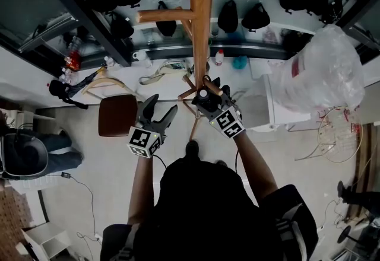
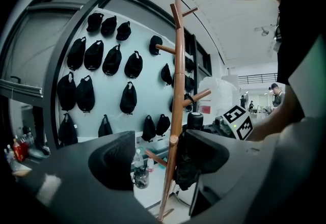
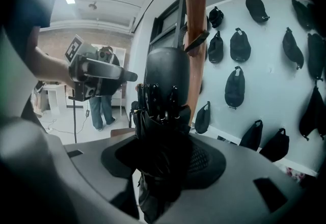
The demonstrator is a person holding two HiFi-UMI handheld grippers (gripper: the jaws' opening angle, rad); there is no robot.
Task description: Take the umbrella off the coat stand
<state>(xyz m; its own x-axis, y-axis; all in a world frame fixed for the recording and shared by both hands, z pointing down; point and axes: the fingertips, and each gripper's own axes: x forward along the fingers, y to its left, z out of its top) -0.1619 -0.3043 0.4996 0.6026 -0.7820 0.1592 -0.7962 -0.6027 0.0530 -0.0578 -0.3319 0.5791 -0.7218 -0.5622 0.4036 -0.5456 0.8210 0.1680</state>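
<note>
Pale wall panels hung with rows of rounded black caps back a slender, smooth wooden coat stand with short angled pegs. Close against its pole stands the folded black fabric umbrella, upright, its rib tips bunched under a domed knob, and the right gripper is clamped on its pleated body. Held nearly level beside it, the left gripper has its matte dark jaws spread wide with nothing gripped, the pole showing beyond the gap.
</note>
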